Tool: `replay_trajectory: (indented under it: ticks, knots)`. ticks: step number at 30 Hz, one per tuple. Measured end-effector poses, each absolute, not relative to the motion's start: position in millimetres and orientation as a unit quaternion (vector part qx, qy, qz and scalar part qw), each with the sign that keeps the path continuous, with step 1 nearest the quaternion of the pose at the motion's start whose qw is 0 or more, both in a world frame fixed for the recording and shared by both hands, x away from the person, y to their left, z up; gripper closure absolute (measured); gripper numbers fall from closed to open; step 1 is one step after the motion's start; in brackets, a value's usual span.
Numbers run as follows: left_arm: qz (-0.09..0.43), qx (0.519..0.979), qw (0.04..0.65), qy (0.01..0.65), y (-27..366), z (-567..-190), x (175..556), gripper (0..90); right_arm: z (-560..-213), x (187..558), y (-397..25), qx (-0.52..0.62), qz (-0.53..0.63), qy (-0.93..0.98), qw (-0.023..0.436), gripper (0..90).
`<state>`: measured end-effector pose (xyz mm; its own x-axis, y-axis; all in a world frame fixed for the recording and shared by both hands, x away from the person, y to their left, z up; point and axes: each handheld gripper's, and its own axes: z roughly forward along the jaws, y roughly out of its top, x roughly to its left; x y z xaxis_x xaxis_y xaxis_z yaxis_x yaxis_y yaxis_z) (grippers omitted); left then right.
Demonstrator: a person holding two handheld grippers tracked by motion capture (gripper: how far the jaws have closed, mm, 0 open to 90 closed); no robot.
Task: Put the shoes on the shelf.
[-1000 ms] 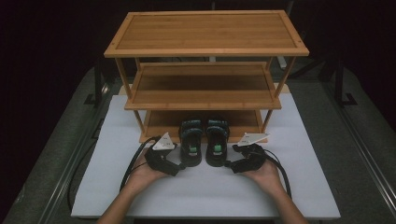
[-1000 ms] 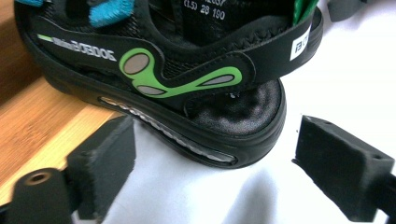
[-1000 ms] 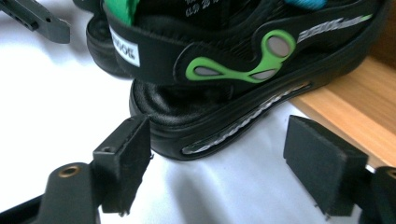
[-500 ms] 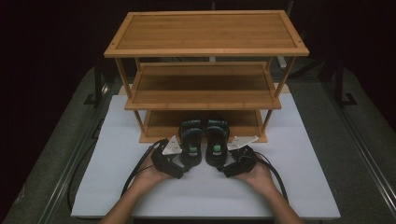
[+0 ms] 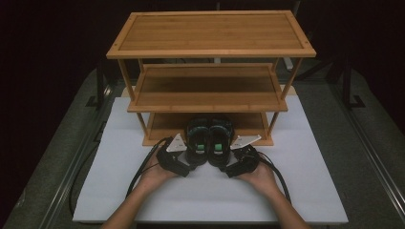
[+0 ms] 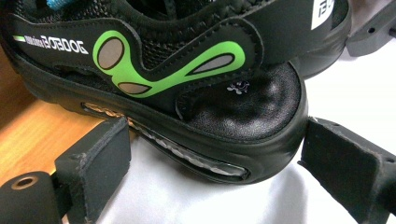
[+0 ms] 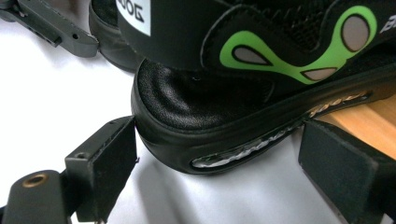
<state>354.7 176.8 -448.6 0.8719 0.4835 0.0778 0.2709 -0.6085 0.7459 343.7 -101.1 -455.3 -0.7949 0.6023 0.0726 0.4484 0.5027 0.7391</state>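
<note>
A pair of black shoes with green markings stands side by side, toes on the bottom shelf of the wooden rack [image 5: 207, 101], heels out on the white mat. My left gripper [image 5: 192, 163] is open at the left shoe [image 5: 197, 141]. In the left gripper view its jaws flank the heel of the left shoe [image 6: 243, 107], close against the sole. My right gripper [image 5: 230, 167] is open in the same way at the right shoe [image 5: 222, 141]. Its jaws straddle the heel of the right shoe [image 7: 201, 102]. The left gripper [image 6: 210, 163] and the right gripper [image 7: 217, 163] rest low on the mat.
The three-tier bamboo rack stands at the back of the white mat [image 5: 310, 191]; its top and middle shelves hold nothing. Cables trail from both grippers across the mat. Dark metal rails [image 5: 71, 171] run along the table's sides.
Both grippers pulled back slightly, then moved forward and inward to the shoes' heels, so their jaws now stand on either side of them. The shoes have not visibly shifted.
</note>
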Motion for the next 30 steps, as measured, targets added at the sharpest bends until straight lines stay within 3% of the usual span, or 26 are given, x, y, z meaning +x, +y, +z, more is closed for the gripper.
replay_trajectory:
  ticks: [7,12,30]
  knots:
    - [0.114,0.876,0.41,0.226,180,-446,363,8.5,-452,353,-104,0.309,0.401,0.858,0.087,10.9]
    - [0.123,0.87,0.426,0.217,179,-437,366,12.2,-442,353,-105,0.305,0.415,0.851,0.103,14.8]
    - [0.129,0.862,0.427,0.242,177,-441,401,14.5,-443,385,-102,0.315,0.416,0.844,0.124,16.3]
